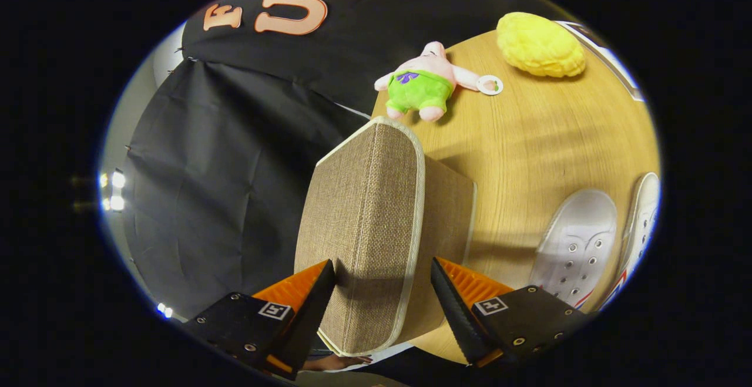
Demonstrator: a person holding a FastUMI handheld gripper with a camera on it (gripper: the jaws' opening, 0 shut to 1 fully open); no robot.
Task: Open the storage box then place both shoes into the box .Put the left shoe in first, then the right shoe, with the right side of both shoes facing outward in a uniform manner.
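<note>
Jaws [383, 293] spread wide and released, one finger on each side of the storage box [376, 228]; left finger tip close against the box's woven face, right finger tip standing off from the box's edge with a gap, so no grip on it

Storage box: tan woven fabric with pale piping along its edges. It sits between the fingers and reaches beyond them. Broad panel [358, 211] faces the camera, tilted; a narrower shaded side [446, 222] runs back to its right. Whether that broad panel is a raised lid or a wall of the box cannot be told from this angle. Box rests at the near edge of the counter [540, 140], a round light-wood top

Shoes: two white lace-up sneakers to the right of the box, well apart from it, side by side on the counter. Nearer sneaker [578, 240] shows toe cap and metal eyelets; second sneaker [640, 222] lies just beside it further right, partly cut off. Red and blue stripe visible at the sole near the right finger. Both outside the box

Beyond the box on the counter: pink starfish plush toy [426, 81] in green shorts, lying flat, with a white ring tag [489, 84] at one arm. Further right and back, a yellow fluffy plush [540, 45]

Fingertips of a person's hand [338, 362] show under the box's near lower corner, between the fingers

Black cloth wall behind and to the left of the box
</note>
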